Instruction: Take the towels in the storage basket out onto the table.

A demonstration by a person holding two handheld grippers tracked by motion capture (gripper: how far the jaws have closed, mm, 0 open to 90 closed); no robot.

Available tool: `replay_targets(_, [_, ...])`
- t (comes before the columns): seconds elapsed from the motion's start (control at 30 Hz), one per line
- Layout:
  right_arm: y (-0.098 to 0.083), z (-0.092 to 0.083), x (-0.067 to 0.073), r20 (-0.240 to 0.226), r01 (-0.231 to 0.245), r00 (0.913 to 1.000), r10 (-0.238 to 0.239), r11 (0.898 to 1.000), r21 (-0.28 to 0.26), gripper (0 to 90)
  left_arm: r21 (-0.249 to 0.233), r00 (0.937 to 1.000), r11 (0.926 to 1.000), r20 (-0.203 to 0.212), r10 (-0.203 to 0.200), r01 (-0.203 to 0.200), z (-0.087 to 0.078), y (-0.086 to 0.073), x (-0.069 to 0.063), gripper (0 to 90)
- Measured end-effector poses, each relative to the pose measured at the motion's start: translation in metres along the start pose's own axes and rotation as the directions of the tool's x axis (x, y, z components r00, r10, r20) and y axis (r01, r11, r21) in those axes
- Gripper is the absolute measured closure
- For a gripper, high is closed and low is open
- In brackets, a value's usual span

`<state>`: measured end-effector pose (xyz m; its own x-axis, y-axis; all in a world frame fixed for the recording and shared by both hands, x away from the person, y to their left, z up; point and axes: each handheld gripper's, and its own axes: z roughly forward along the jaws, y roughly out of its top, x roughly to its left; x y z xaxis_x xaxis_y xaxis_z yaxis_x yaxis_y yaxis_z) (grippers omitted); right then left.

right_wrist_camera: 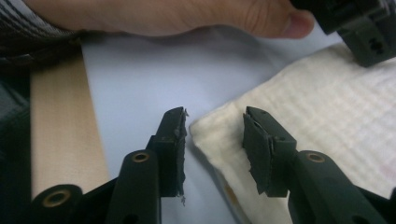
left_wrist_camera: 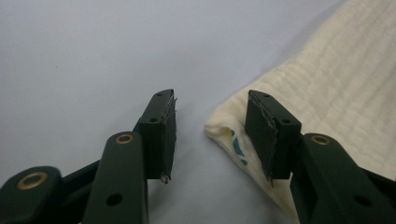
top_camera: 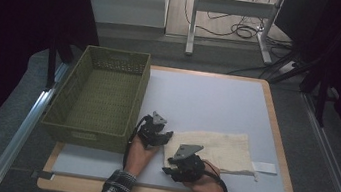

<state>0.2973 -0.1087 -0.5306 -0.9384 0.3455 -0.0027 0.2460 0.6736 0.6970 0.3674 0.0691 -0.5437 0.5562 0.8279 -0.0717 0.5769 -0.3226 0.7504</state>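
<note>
A cream cloth (top_camera: 216, 150) lies flat on the grey mat (top_camera: 207, 106) that covers the bench (top_camera: 275, 126), toward 5 o'clock of the mat's middle. A white tag (top_camera: 264, 168) sticks out from the cloth's edge at 3 o'clock. At 9 o'clock on the bench stands a green woven basket (top_camera: 63, 106), its long side running from 6 to 12 o'clock.

The left hand-held gripper (top_camera: 155, 130) sits at the cloth's corner toward 10 o'clock, just beside the basket's near corner. In the left gripper view its jaws stand apart, gripping nothing; the cloth's folded corner (left_wrist_camera: 224, 128) lies in the gap, close against one jaw, with a little teal print showing under the fold.

The right hand-held gripper (top_camera: 184, 166) sits at the cloth's corner toward 7 o'clock. In the right gripper view its jaws also stand apart, with the cloth's corner (right_wrist_camera: 219, 126) between them and nothing clamped. Beyond, that view shows the person's left hand (right_wrist_camera: 187, 16), a checked sleeve (right_wrist_camera: 28, 23) and a strip of the bench's wooden edge (right_wrist_camera: 60, 126).

In the high view both forearms come in from 6 o'clock.
</note>
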Motion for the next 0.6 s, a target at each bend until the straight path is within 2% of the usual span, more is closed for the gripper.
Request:
replay_targets(0.1, [0.001,0.001,0.002,0.048,0.02,0.9987,-0.02,1.0,0.009,73.5,0.0,1.0,1.0,-0.001,-0.001,0.001,0.0,0.0,0.0,53.3])
replay_targets(0.2, [0.001,0.001,-0.003,0.048,-0.002,0.9989,0.001,1.0,0.006,83.7,0.001,1.0,1.0,-0.001,-0.004,0.004,0.0,0.0,0.0,55.4])
replay_targets(0.27, [-0.001,0.0,-0.009,0.009,-0.046,0.9989,0.046,0.999,-0.006,85.1,-0.002,1.0,1.0,0.006,-0.003,0.003,-0.001,0.0,0.0,61.9])
replay_targets(0.3, [-0.002,0.0,-0.013,-0.016,-0.077,0.9969,0.077,0.997,-0.016,85.6,-0.005,0.9999,1.0,0.014,0.007,-0.007,-0.001,0.0,0.0,67.9])
replay_targets(0.37, [-0.003,0.0,-0.016,-0.031,-0.101,0.9945,0.1,0.995,-0.023,85.7,-0.004,0.9988,0.999,0.02,0.044,-0.044,-0.001,0.0,-0.003,79.3])
replay_targets(0.4, [-0.004,-0.001,-0.016,-0.038,-0.111,0.9932,0.11,0.994,-0.024,85.8,-0.005,0.9973,0.9973,0.01,0.073,-0.073,-0.001,0.0,-0.006,83.5])
replay_targets(0.43, [-0.004,-0.001,-0.016,-0.039,-0.111,0.9932,0.11,0.994,-0.025,85.8,-0.004,0.9966,0.9966,0.005,0.082,-0.082,-0.001,0.0,-0.007,84.9])
replay_targets(0.5, [-0.004,-0.001,-0.015,-0.038,-0.105,0.9939,0.104,0.994,-0.028,85.9,-0.005,0.9969,0.9969,0.006,0.079,-0.079,-0.001,0.0,-0.007,85.8])
replay_targets(0.6, [-0.003,-0.003,-0.013,-0.041,-0.101,0.9942,0.1,0.994,-0.035,85.8,-0.008,0.9987,0.9991,0.028,0.043,-0.042,-0.002,0.001,-0.003,86.5])
